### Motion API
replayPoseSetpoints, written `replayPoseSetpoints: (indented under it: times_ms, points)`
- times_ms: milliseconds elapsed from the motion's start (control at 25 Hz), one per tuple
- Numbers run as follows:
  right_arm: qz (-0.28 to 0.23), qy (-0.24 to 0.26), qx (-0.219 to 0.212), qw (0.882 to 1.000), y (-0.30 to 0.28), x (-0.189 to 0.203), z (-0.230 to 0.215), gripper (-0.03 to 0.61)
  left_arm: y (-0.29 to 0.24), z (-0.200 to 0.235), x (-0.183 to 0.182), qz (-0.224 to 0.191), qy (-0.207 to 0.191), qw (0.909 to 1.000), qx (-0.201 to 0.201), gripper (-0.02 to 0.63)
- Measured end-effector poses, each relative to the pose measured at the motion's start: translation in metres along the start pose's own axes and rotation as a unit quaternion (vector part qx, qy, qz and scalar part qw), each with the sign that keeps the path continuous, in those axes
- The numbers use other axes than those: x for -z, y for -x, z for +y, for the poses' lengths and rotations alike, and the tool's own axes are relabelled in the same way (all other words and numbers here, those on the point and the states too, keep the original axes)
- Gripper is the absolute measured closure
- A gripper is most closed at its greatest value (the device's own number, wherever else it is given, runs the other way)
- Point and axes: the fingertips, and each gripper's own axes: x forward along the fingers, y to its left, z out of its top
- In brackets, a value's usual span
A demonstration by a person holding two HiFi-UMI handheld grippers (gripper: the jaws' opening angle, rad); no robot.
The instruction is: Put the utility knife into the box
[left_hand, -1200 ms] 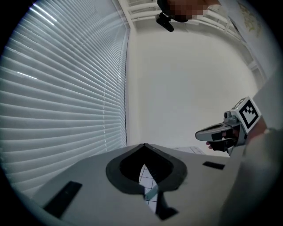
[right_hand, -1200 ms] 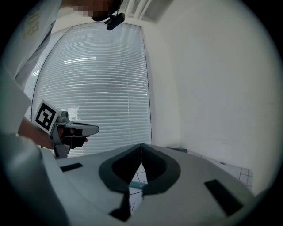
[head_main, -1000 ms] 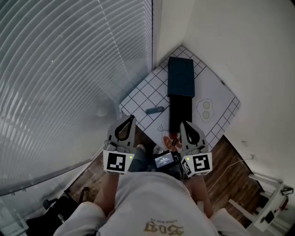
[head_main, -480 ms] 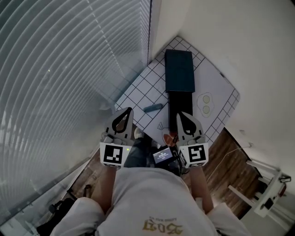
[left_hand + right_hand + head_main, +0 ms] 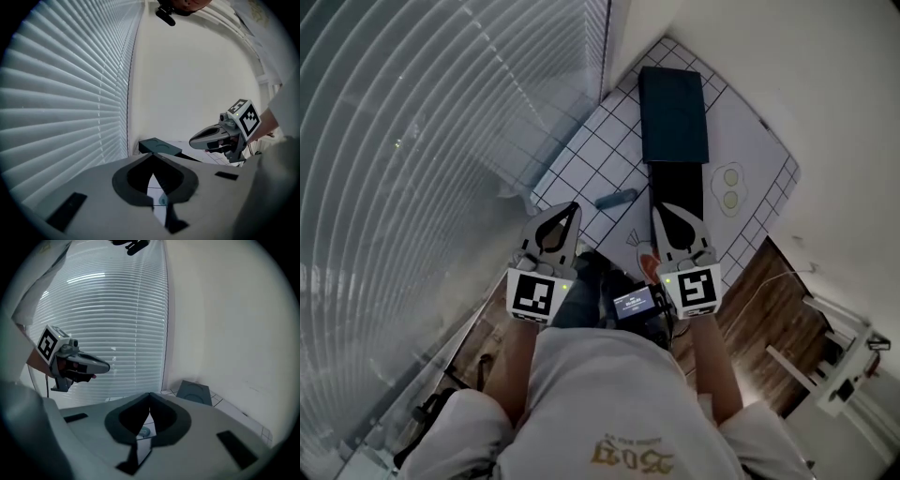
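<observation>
Both left gripper (image 5: 572, 208) and right gripper (image 5: 658, 210) are clenched empty; the utility knife (image 5: 615, 199) lies beside the box (image 5: 673, 112).

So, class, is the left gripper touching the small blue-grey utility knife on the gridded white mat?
Apart. The head view shows a strip of bare gridded white mat between the closed tips of the left gripper and the blue-grey utility knife.

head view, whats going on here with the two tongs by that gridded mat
A person holds a pair of tongs in each hand at the near edge of a white gridded mat. The left tongs and the right tongs are both shut and empty. The utility knife lies on the mat beside the dark box, untouched, so nothing has been picked up yet.
</observation>
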Motion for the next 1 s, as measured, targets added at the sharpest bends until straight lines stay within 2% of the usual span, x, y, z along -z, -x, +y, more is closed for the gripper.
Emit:
replayPoseSetpoints:
  times_ms: [160,360,640,1000]
  points:
    - [0.028,0.019,-0.01,0.999,-0.013,0.018,0.007,0.571,-0.009,-0.002,0.02,0.022,0.002,0.9996,0.018,0.607]
    - [0.056,0.042,-0.023,0.997,-0.029,0.034,0.013,0.571,-0.019,0.001,0.047,0.054,0.004,0.9983,0.018,0.607]
    - [0.11,0.07,-0.071,0.989,-0.047,0.058,0.026,0.571,-0.035,-0.004,0.071,0.086,0.0,0.9955,0.04,0.607]
    - [0.137,0.063,-0.085,0.985,-0.064,0.078,0.029,0.571,-0.053,-0.014,0.103,0.131,-0.004,0.9894,0.063,0.607]
